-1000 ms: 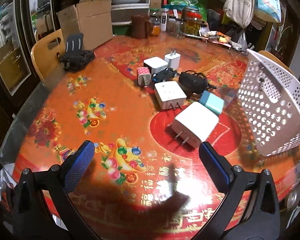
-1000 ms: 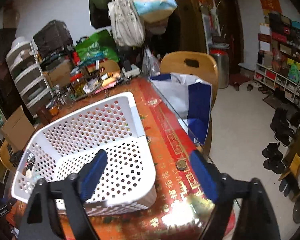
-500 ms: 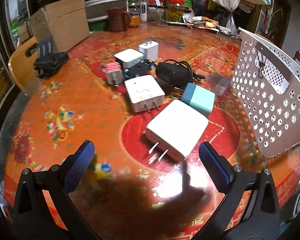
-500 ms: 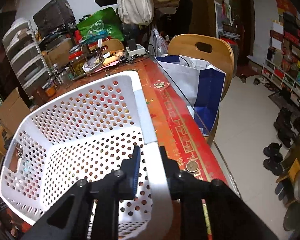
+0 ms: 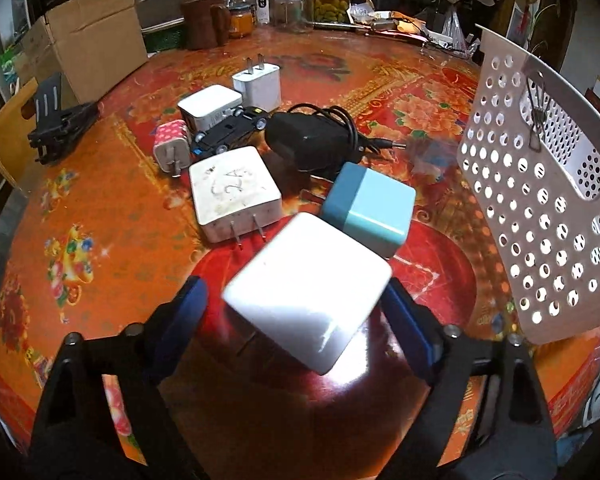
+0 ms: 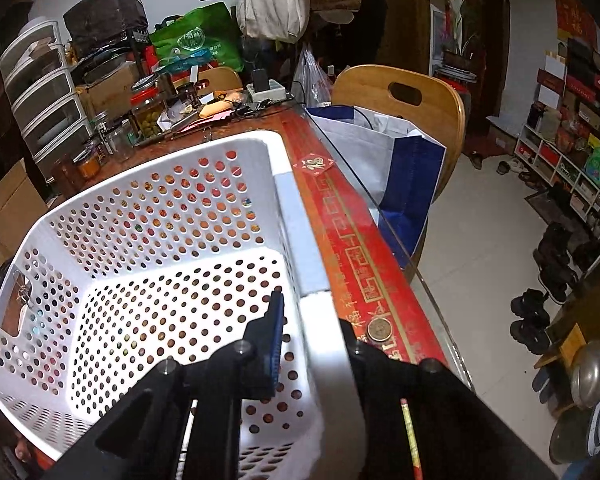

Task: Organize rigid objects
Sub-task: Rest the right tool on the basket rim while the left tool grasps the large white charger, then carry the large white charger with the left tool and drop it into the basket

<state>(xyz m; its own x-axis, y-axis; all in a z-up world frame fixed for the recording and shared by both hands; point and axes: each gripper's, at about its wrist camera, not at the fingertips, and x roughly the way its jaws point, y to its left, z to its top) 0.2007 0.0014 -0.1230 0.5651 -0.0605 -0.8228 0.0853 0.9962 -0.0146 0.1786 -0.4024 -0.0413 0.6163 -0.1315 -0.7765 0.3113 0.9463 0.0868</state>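
Pick-up step in hand, by the look of it. Left gripper spread wide around the big white charger, one blue pad on each side, neither pad clearly touching yet; cannot tell whether the charger rests flat on the desk or sits tilted, prongs pointing back toward the camera. Right gripper clenched on the near wall of the white basket, one finger inside and one outside, basket tipped up on the desk with its open side facing the pile. Nothing visible inside the basket.

Just behind the big charger, touching or nearly so: a teal charger. To its left a flat white charger marked 2A. Farther back a black adapter with coiled cord, a small toy car, a pink dotted plug and two more white chargers, all bunched close together.

Next move, as a judgement: closing squarely on the charger's smooth sides, lifting clear of the teal one without dragging it, then carrying right, over the basket rim. Slick rounded casing likely to slip or twist under an off-centre pinch. Basket best held steady at this tilt for an easy drop.
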